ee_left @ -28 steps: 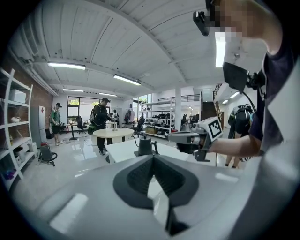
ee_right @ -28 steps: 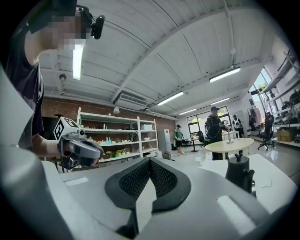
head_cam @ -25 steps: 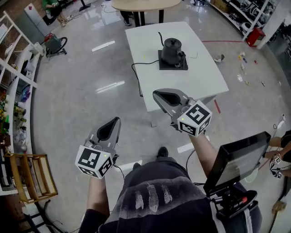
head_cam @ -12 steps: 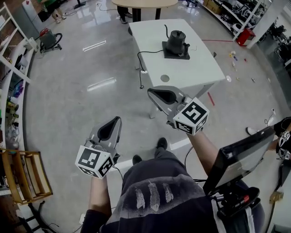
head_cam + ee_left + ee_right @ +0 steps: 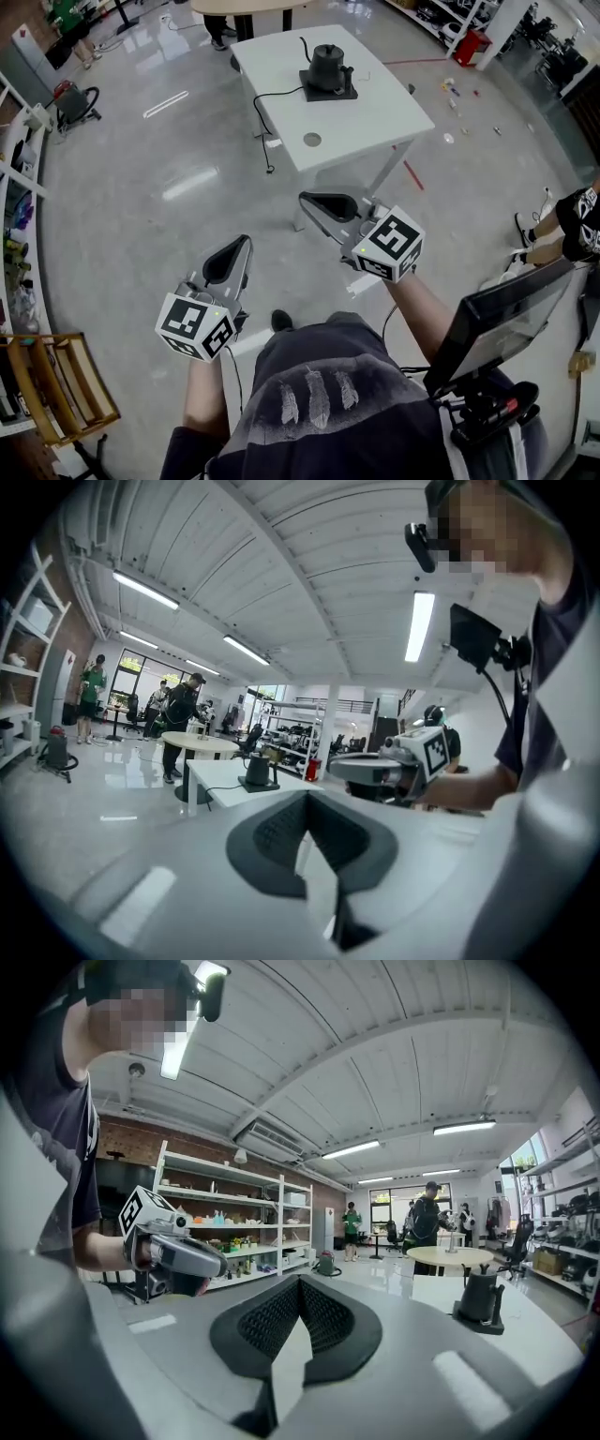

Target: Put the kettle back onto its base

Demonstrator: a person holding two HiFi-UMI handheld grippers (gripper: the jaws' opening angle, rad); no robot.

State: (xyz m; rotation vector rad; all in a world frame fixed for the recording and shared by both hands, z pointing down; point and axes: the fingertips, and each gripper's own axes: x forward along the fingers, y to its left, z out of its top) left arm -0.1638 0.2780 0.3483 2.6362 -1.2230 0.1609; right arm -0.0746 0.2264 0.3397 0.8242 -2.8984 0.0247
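A black gooseneck kettle (image 5: 327, 64) stands upright on its black square base (image 5: 330, 92) at the far part of a white table (image 5: 375, 122). Both grippers hang in the air well short of the table, over the floor. My left gripper (image 5: 241, 244) is shut with nothing in it, and so is my right gripper (image 5: 306, 199). In the left gripper view the kettle (image 5: 255, 770) is small and far beyond the closed jaws (image 5: 307, 803), with the right gripper (image 5: 389, 769) beside it. The right gripper view shows its closed jaws (image 5: 300, 1288), the kettle (image 5: 480, 1297) at right and the left gripper (image 5: 183, 1255) at left.
A black cable (image 5: 262, 112) runs from the base off the table's left edge. A round table (image 5: 248, 7) stands beyond, a vacuum cleaner (image 5: 66, 94) and shelves (image 5: 19, 234) at left, a wooden rack (image 5: 66, 375) near left, a monitor (image 5: 497, 319) at right. People stand far back.
The table with the kettle has slid up and away in the head view as both grippers drew back from it. Both stay shut and empty.
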